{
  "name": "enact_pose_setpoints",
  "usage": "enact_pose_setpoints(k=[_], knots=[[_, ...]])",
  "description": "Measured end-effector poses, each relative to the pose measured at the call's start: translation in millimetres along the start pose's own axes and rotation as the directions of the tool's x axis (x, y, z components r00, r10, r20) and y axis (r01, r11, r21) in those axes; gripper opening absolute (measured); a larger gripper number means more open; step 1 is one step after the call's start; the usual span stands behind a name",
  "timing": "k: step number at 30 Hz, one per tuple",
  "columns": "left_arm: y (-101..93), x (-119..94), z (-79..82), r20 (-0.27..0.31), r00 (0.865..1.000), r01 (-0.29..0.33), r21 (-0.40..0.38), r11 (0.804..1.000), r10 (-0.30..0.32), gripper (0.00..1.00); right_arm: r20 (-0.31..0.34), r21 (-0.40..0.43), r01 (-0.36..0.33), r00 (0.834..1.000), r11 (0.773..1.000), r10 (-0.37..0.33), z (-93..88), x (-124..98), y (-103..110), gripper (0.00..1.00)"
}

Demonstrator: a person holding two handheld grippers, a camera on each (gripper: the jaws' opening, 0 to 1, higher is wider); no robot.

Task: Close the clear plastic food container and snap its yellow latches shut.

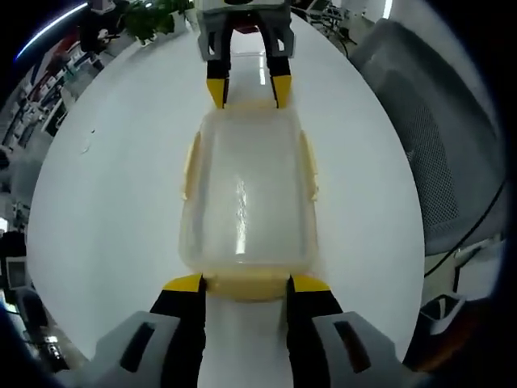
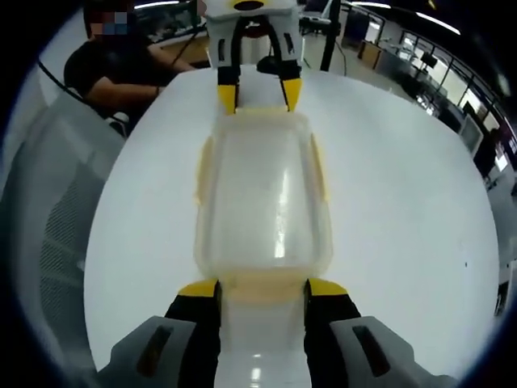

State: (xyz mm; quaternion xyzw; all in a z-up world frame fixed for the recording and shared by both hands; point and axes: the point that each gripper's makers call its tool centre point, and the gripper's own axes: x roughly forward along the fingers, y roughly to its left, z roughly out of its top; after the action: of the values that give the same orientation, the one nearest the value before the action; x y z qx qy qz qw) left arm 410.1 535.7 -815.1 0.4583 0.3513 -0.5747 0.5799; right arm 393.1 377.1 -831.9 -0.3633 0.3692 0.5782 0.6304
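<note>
The clear plastic container (image 1: 246,194) lies on the white table (image 1: 105,202) with its lid on. Yellow latches run along both long sides (image 1: 191,166) (image 1: 309,166). My left gripper (image 1: 246,284) is open at the near end, its jaws flanking the yellow end latch (image 1: 246,289). My right gripper (image 1: 248,93) stands at the far end, facing me. In the right gripper view the container (image 2: 262,186) stretches away from my open right gripper (image 2: 262,289), which straddles the near end latch (image 2: 262,293). The left gripper (image 2: 260,95) sits at the far end there.
A grey mesh chair (image 1: 436,137) stands beside the table, also seen as the chair (image 2: 56,210) in the right gripper view. A person in dark clothes (image 2: 113,73) sits beyond the table's far edge. A plant (image 1: 153,16) and office desks lie further off.
</note>
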Motion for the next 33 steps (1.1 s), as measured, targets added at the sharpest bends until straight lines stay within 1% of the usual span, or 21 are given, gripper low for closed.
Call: enact_pose_setpoints(k=[2,4,10,16,22,25,26,28,33], knots=[[-2.5,-3,1.1,0.008,1.0,0.005,-0.011,1.0,-0.005,0.38,0.007,-0.005,0.002,1.0,1.0,-0.002,1.9,-4,1,0.39],[-3.6,-8,2.6,0.01,1.0,-0.006,-0.013,1.0,0.006,0.38,0.02,-0.017,0.008,1.0,1.0,-0.008,5.8,-10,2,0.39],[-9.9,-21,9.4,0.029,0.999,-0.012,-0.045,0.999,0.014,0.38,0.044,-0.049,0.007,0.999,0.999,-0.005,13.3,-27,4,0.39],[-14.4,-33,22.6,0.053,0.998,-0.022,-0.057,0.998,0.025,0.38,0.04,-0.085,0.008,0.999,0.996,-0.004,13.8,-44,7,0.39],[-15.7,-43,38.6,0.071,0.997,-0.03,-0.052,0.998,0.034,0.38,0.047,-0.083,0.006,0.999,0.996,-0.002,10.1,-62,9,0.39],[-16.7,-46,46.3,0.078,0.997,-0.024,-0.049,0.999,0.027,0.38,0.049,-0.079,0.002,0.999,0.997,0.002,7.0,-69,12,0.39],[-18.6,-46,50.2,0.083,0.996,-0.009,-0.057,0.998,0.013,0.38,0.048,-0.081,-0.001,0.999,0.997,0.005,5.1,-72,14,0.39],[-19.0,-47,55.5,0.09,0.996,-0.01,-0.048,0.999,0.015,0.38,0.046,-0.077,-0.001,0.999,0.997,0.005,0.7,-77,16,0.39],[-24.5,-46,70.9,0.1,0.995,-0.004,-0.047,0.999,0.009,0.38,0.064,-0.068,0.008,0.998,0.998,-0.004,-9.8,-86,23,0.39]])
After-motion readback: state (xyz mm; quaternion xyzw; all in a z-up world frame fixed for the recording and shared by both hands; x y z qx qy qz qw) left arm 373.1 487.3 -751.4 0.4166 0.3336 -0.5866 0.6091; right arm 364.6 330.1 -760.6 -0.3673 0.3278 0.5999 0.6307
